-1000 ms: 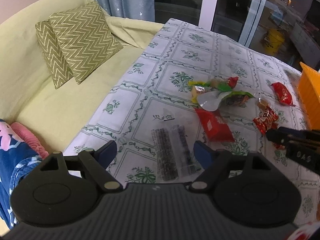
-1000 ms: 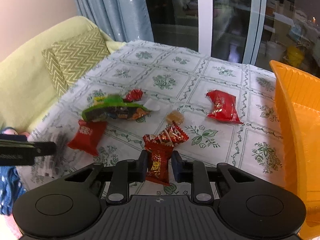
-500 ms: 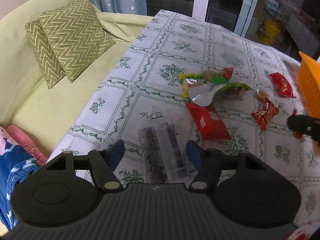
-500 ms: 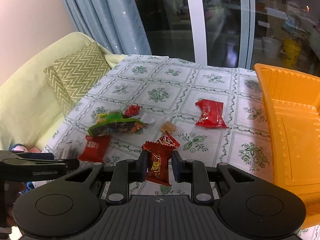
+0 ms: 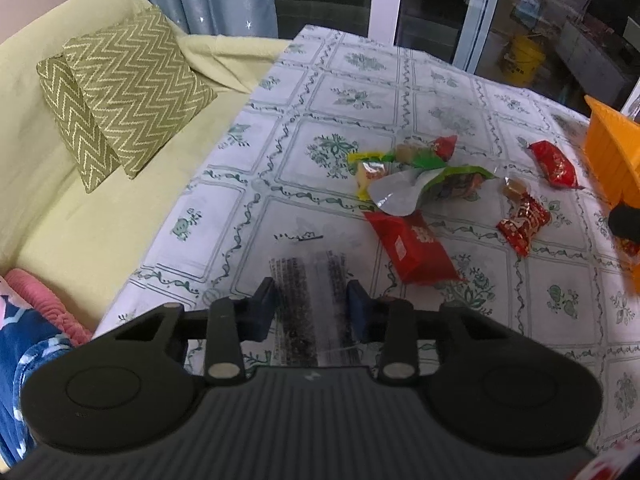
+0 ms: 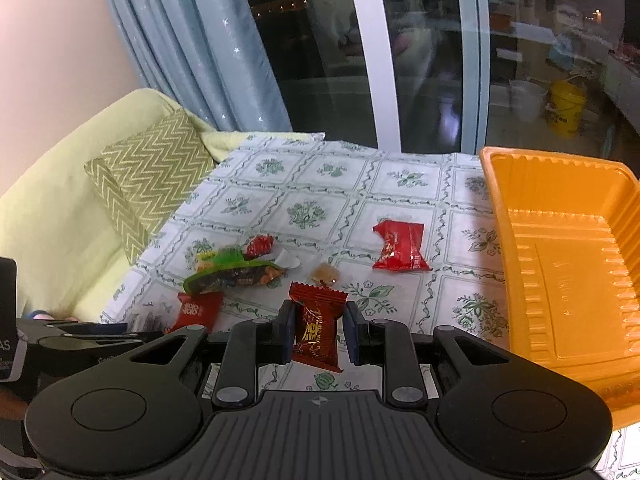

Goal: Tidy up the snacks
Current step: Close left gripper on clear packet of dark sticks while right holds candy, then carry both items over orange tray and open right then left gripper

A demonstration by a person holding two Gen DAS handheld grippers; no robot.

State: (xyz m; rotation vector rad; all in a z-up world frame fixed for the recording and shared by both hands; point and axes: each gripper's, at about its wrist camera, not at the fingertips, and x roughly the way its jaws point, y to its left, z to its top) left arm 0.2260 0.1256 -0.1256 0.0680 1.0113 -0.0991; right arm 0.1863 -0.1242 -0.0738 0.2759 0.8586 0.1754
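Since a second ago my left gripper [image 5: 310, 304] has been closing its jaws around the clear packet [image 5: 308, 292] at the table's [image 5: 360, 92] six o'clock edge, though I cannot tell if the pads bite yet; my right gripper [image 6: 316, 330], risen, stays clenched on a red candy [image 6: 316, 330]. I'd squeeze the packet's edges gently, lift flat, and carry the candy to the orange tray [image 6: 560, 264] at three o'clock. Print on the wrappers is unreadable.

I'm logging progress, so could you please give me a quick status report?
Right gripper shut on dark red candy. Left gripper closing around clear packet. Orange tray empty, path clear.
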